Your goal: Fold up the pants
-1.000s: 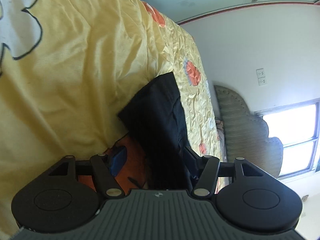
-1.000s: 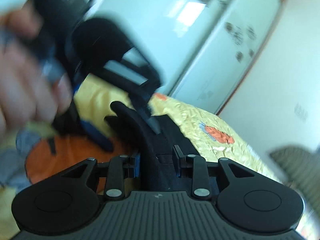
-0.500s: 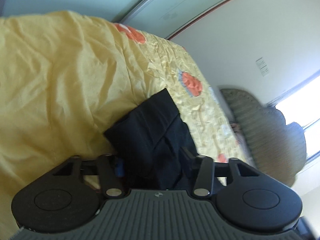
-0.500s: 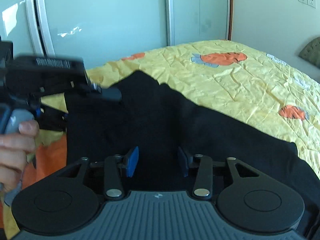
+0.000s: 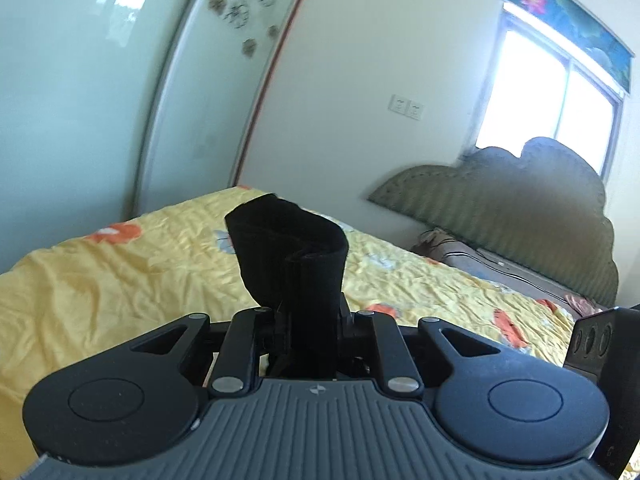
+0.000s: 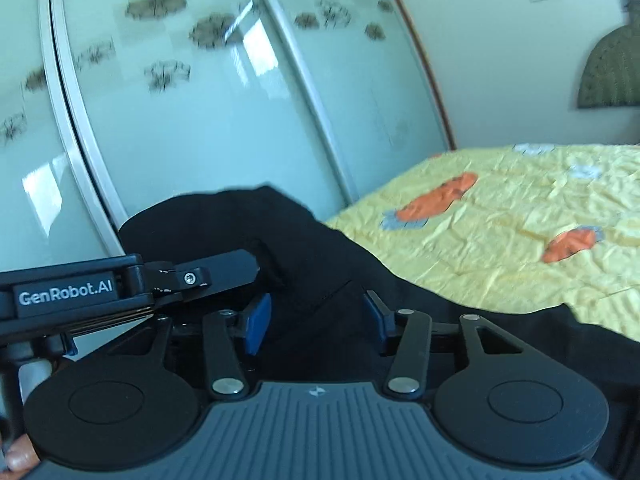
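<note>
**Pants gripped on the left, right jaws spreading**

Your left hand-held gripper [image 5: 308, 320] is closing its jaws on a bunched fold of the black pants [image 5: 292, 256]. The cloth fills the narrow gap between the fingers and stands up out of them in a thick roll, lifted clear above the bed [image 5: 100, 280]. From your left wrist camera, that roll rises in front of the yellow bedspread, with the padded green headboard [image 5: 520, 216] far off to its right and the frosted wardrobe doors [image 5: 80, 100] beyond the bed's far edge.

Your right hand-held gripper [image 6: 316, 320] is opening. Its blue pads [image 6: 256, 324] stand well apart, and the pants [image 6: 312, 280] lie between them, but the pads are not pressing on the cloth. You cannot tell from this view whether the fabric brushes either pad.

From your right wrist camera, the pants drape as one dark mass over the near side of the bed [image 6: 520, 220], running from the raised hump beside the left hand-held gripper [image 6: 224, 272] down and away to the right along the bed's edge. That left tool reaches in from the left of the picture, and its fingers go into the hump of cloth. A fingertip [image 6: 20, 456] of yours shows at the lower left corner.
</note>
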Demonstrator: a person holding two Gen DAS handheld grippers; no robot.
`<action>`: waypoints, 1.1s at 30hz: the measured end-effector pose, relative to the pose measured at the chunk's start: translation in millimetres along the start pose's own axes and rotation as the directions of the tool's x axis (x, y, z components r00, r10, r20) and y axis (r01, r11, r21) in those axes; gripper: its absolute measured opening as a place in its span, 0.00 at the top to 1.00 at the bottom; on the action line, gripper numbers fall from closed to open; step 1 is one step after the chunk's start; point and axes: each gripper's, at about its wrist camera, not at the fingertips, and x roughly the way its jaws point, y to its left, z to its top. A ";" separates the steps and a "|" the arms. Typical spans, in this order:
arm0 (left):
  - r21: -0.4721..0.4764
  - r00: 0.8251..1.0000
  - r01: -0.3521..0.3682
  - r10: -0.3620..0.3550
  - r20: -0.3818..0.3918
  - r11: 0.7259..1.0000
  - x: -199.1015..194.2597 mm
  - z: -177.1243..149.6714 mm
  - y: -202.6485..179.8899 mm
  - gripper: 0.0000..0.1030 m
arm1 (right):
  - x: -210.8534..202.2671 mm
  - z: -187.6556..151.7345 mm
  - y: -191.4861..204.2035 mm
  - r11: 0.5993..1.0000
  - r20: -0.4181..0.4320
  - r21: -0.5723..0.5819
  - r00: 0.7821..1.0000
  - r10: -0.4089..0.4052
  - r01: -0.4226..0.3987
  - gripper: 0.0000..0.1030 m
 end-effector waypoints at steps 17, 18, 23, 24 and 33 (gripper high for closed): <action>0.253 0.900 0.430 -0.389 -0.198 0.866 42.2 -88.8 -204.2 0.84 | -180.4 -41.4 -105.1 0.905 0.107 0.181 0.908 -0.406 0.384 0.52; 0.263 0.893 0.444 -0.397 -0.213 0.857 45.0 -96.3 -213.7 0.84 | -186.4 -44.9 -109.2 0.897 0.107 0.183 0.899 -0.424 0.402 0.52; 0.277 0.859 0.502 -0.433 -0.274 0.819 51.2 -116.7 -240.3 0.83 | -207.3 -60.5 -127.4 0.862 0.094 0.218 0.869 -0.486 0.458 0.52; 0.282 0.850 0.515 -0.442 -0.285 0.809 51.9 -120.7 -245.4 0.83 | -210.2 -63.2 -129.8 0.857 0.092 0.225 0.865 -0.493 0.464 0.52; 0.265 0.786 0.589 -0.466 -0.406 0.763 73.0 -151.6 -267.9 0.83 | -226.8 -88.1 -156.8 0.792 -0.006 0.266 0.823 -0.568 0.549 0.52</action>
